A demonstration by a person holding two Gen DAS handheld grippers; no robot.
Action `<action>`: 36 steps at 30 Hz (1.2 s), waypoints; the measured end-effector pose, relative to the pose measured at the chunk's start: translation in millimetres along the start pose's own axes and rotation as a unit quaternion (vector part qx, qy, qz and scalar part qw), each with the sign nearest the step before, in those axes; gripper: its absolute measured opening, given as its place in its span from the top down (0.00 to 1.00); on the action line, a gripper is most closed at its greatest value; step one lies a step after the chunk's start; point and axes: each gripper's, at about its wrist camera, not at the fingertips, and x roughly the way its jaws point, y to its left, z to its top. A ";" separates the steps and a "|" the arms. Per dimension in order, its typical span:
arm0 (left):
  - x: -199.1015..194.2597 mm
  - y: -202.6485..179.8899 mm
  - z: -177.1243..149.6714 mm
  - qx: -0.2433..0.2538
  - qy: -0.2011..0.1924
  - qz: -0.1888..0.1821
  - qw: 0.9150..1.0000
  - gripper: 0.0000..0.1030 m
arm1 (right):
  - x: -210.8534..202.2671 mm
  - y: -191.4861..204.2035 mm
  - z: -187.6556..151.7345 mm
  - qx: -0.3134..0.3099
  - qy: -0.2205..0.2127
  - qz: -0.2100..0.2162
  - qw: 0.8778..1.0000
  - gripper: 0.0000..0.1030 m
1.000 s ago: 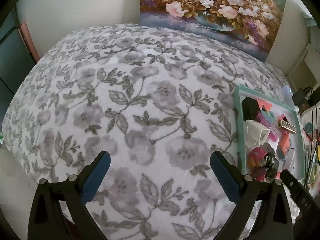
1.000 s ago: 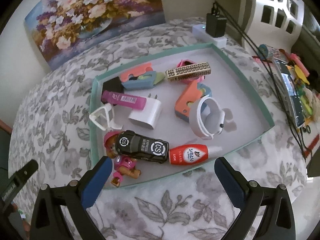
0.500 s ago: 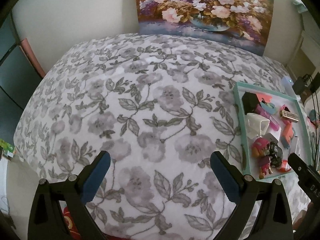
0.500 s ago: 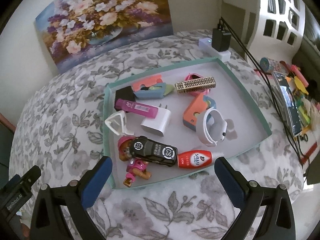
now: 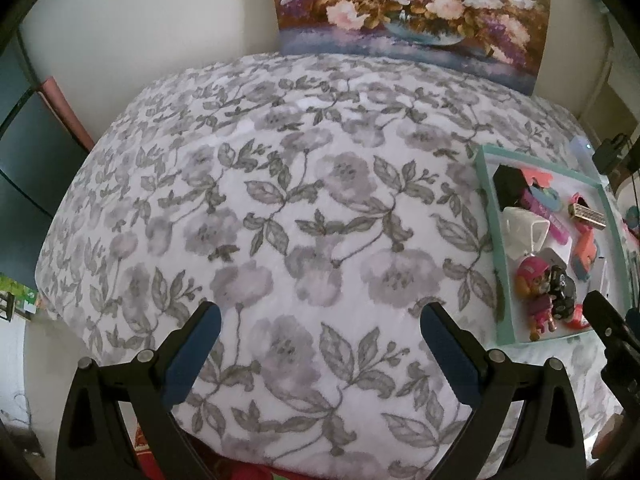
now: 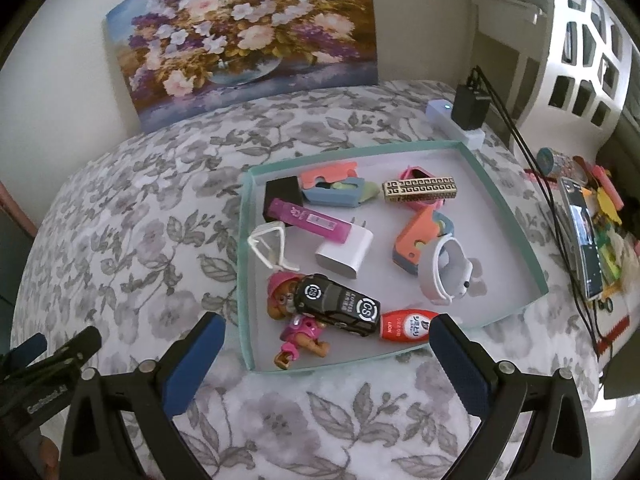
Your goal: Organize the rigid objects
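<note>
Both grippers hang with jaws spread wide and nothing between them. The left gripper sits over bare floral cloth, the tray well off to its right. The right gripper sits just short of the tray's near rim.

All the small items lie inside the tray, loosely heaped. That fits a sorting job about to draw from the tray, and equally one where everything has just been gathered into it; the pictures do not settle which.

If a pick is meant, my judgement is to choose an item that lies free, close the pads across its short side, and come down clear of the rim.

Nearest, the red tube lies along the near rim, long axis left to right, its right end hidden behind the right finger. The black car lies slantwise, one end resting against the pink figure, so lifting it may drag the figure. The figure lies with head away, feet toward the rim.

Further in, the charger points its prongs up-left, under the magenta tube, which runs diagonally. The white band stands on edge beside the orange piece. Farthest, the patterned bar lies left to right.
</note>
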 end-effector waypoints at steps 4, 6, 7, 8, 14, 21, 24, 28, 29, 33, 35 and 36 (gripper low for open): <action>2.2 0.9 0.5 -0.002 0.006 -0.002 1.000 0.03 | -0.2 4.4 -0.1 -0.010 0.001 0.006 1.000 0.00; 3.1 -1.1 0.6 0.005 0.008 -0.002 1.000 0.03 | 0.3 6.9 -0.1 -0.015 0.002 0.006 1.000 0.00; 3.1 -2.2 0.6 0.008 0.008 -0.002 1.000 0.03 | 0.3 7.5 -0.2 -0.016 0.002 0.006 1.000 0.00; 3.1 -3.6 0.5 0.011 0.008 0.000 1.000 0.03 | 0.3 7.9 -0.2 -0.017 0.002 0.006 1.000 0.00; 2.8 -5.8 0.4 0.020 0.007 0.007 1.000 0.03 | 1.0 6.6 -0.2 -0.013 0.003 0.008 1.000 0.00; 4.5 -5.3 -0.1 0.022 0.009 0.013 1.000 0.03 | 2.3 5.3 -0.6 -0.010 0.007 0.009 1.000 0.00; 4.8 -5.1 -0.3 0.020 0.010 0.014 1.000 0.03 | 3.0 5.8 -1.0 -0.011 0.008 0.009 1.000 0.00; 4.7 -5.0 -0.3 0.021 0.009 0.014 1.000 0.03 | 3.7 6.4 -1.4 -0.011 0.010 0.008 1.000 0.00; 4.7 -5.0 -0.3 0.021 0.009 0.015 1.000 0.03 | 3.7 6.4 -1.4 -0.011 0.010 0.008 1.000 0.00; 4.8 -5.3 0.0 0.022 0.009 0.015 1.000 0.03 | 4.1 6.2 -0.9 -0.011 0.011 0.008 1.000 0.00; 4.8 -5.5 -0.1 0.022 0.009 0.015 1.000 0.03 | 4.1 6.4 -0.9 -0.011 0.011 0.008 1.000 0.00; 4.7 -5.5 -0.1 0.022 0.009 0.015 1.000 0.03 | 4.6 6.1 -1.0 -0.012 0.012 0.008 1.000 0.00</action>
